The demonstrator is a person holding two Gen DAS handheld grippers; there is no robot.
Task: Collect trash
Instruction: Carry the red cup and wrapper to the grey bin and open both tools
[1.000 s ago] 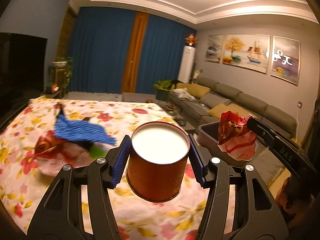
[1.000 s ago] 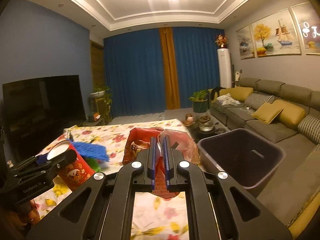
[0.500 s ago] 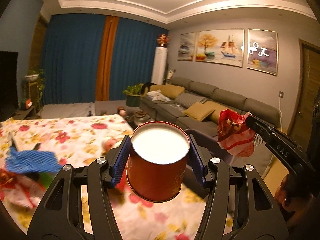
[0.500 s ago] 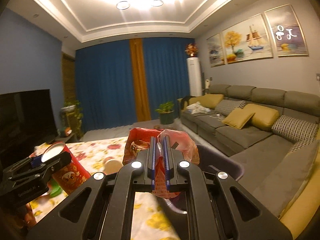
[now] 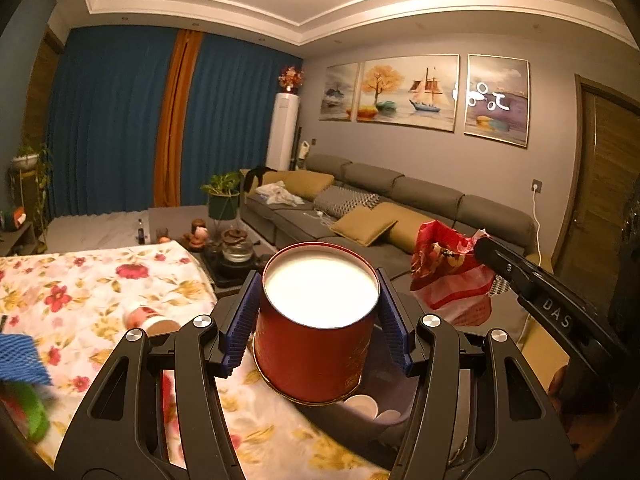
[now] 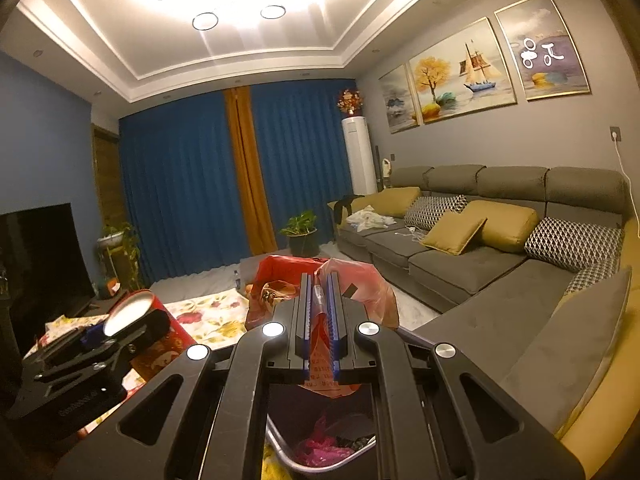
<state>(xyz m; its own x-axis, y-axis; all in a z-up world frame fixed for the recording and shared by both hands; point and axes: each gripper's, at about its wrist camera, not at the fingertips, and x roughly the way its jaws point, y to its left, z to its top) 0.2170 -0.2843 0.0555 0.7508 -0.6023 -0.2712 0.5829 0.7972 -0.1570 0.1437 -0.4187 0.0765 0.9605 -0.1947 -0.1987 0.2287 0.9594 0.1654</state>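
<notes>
Evidently red, white-lidded can (image 5: 316, 328)

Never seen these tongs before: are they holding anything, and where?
Left tongs clamp the red cylindrical tin by its sides; right tongs pinch the crumpled red plastic bag.

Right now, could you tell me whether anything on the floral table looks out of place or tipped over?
Yes: a small cup lies on its side on the tablecloth, just left of the left tongs, which grip a red can. A blue net sits at the table's left edge, too blurred to judge.
</notes>
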